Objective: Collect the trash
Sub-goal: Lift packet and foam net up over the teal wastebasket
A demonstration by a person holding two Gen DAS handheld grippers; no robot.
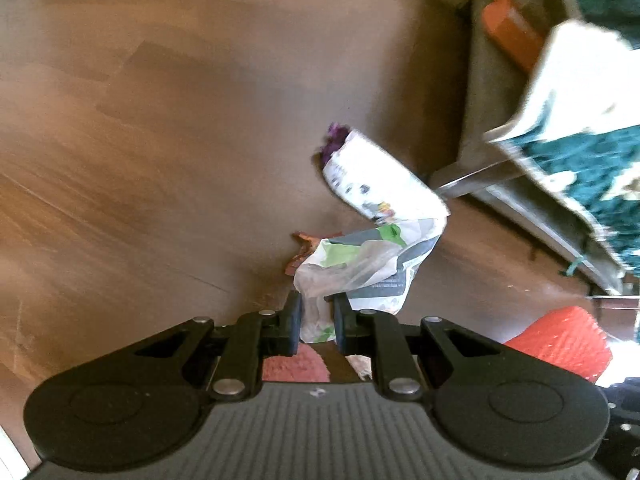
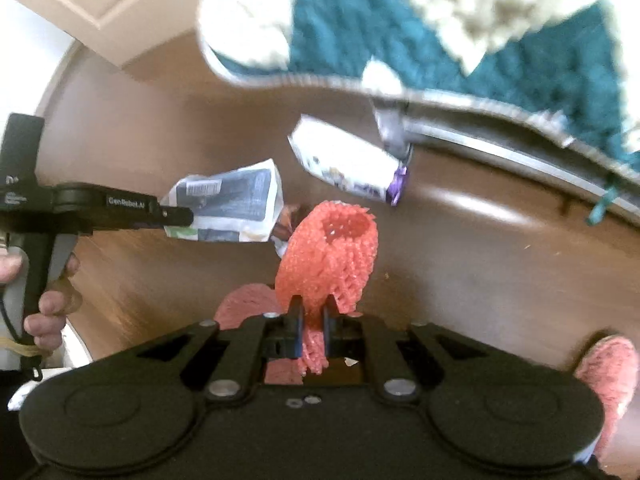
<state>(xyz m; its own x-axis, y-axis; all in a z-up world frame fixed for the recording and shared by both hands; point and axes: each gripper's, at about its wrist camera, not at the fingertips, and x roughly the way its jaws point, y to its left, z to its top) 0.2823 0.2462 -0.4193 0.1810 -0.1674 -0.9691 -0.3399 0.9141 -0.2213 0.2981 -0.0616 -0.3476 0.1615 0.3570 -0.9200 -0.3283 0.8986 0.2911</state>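
My left gripper is shut on a crumpled white, green and grey plastic bag and holds it above the wooden floor; the same bag and the left gripper show in the right wrist view. My right gripper is shut on a red foam net sleeve, also held above the floor; it shows at the lower right of the left wrist view. A white wrapper with purple ends lies on the floor near a metal leg. A brown scrap lies under the bag.
A bed or sofa with a teal and cream blanket and a metal frame stands on the right. An orange box sits under it. Pink slippers are on the floor near me. A white door is at the far left.
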